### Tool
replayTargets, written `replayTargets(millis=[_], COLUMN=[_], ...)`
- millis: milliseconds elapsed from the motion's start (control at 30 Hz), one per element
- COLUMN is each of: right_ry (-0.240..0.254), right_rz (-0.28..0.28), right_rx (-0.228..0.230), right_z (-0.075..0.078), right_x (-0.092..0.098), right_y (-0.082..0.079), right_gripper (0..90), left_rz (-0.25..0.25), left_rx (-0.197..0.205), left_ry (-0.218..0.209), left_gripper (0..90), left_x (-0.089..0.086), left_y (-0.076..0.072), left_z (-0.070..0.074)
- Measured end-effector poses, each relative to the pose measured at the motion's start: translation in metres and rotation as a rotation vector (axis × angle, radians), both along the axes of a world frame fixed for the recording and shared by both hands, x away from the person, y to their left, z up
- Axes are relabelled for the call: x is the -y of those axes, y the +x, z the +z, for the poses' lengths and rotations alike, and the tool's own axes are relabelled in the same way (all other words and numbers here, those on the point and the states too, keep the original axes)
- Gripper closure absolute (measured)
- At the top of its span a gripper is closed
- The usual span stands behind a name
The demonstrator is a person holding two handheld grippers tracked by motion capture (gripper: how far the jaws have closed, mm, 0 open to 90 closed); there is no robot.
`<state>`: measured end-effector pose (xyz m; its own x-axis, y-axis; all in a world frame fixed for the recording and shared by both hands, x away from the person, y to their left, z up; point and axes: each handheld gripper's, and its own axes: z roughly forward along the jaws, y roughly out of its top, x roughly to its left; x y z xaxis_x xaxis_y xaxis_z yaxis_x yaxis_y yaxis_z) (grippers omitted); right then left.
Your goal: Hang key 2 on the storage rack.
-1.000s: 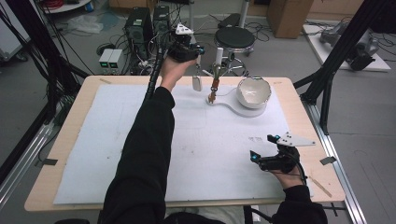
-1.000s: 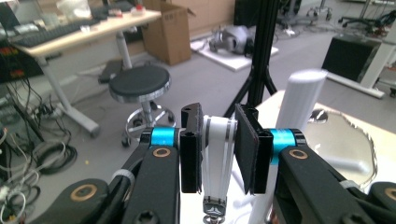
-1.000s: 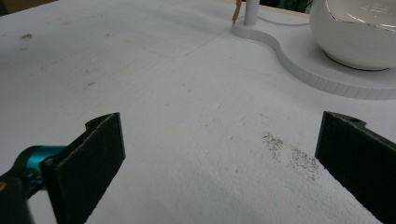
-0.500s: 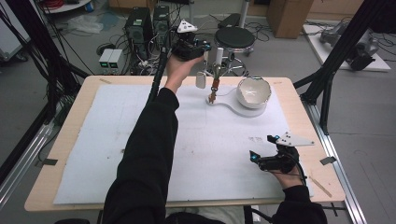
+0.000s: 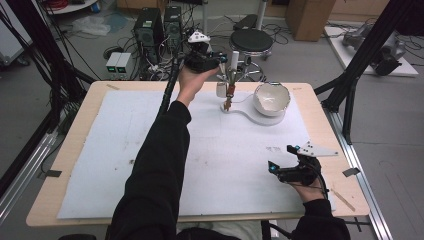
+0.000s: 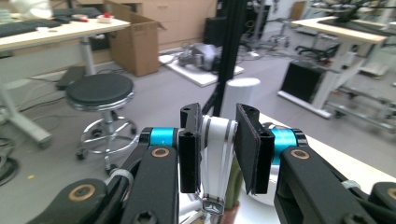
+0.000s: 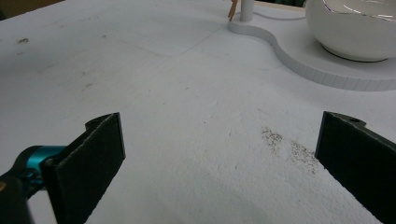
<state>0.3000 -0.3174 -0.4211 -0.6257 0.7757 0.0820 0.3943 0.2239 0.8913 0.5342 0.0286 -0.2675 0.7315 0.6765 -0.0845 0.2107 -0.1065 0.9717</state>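
My left claw (image 6: 218,154) is clamped on the white tube (image 6: 215,158), lifted above the holder by the bowl (image 5: 271,99); the placing is left. Right claw (image 7: 219,172) sits slack on the bench (image 5: 95,95).

Grey floor (image 5: 60,100) all round the wooden table (image 5: 75,165), which carries a white foam sheet (image 5: 225,165) and stands inside a black metal frame (image 5: 360,60). Past the far edge: a round black stool (image 5: 251,41), two black computer towers (image 5: 160,27) amid tangled cables, and cardboard boxes (image 5: 306,17) at the back. Left tool view: another cardboard box (image 6: 135,42), pale desks (image 6: 46,35) and wooden cabinets (image 6: 187,18) farther off; light even and flat.
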Motion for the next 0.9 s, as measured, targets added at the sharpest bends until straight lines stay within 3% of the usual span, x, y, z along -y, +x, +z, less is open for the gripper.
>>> replayTargets(millis=[100,200,300,400,500,767,900], right_ry=[0.005,0.023,0.046,0.072,0.079,0.065,0.057], right_rz=[-0.010,-0.015,-0.028,-0.038,-0.039,-0.031,-0.028], right_rx=[-0.009,-0.019,-0.027,-0.026,-0.026,-0.025,-0.025], right_z=[-0.001,-0.002,-0.002,-0.001,-0.001,-0.002,-0.004], right_x=[0.000,0.001,0.003,0.007,0.008,0.006,0.006], right_y=[0.000,0.001,0.001,0.002,0.001,0.002,0.002], right_gripper=[0.5,0.5,0.5,0.5,0.5,0.5,0.5], left_rz=[0.003,0.033,0.066,0.057,0.033,0.024,0.030], left_rx=[-0.006,-0.019,-0.022,-0.078,-0.147,-0.131,-0.129], left_ry=[-0.031,-0.058,-0.043,-0.003,0.041,0.062,0.094], left_gripper=[67.9,49.2,33.2,14.4,3.3,1.7,1.7], left_x=[-0.005,-0.011,-0.015,-0.020,-0.024,-0.039,-0.049], left_y=[-0.002,-0.002,-0.004,-0.002,-0.002,-0.015,-0.023], left_z=[-0.004,-0.003,0.001,0.000,-0.003,-0.006,-0.009])
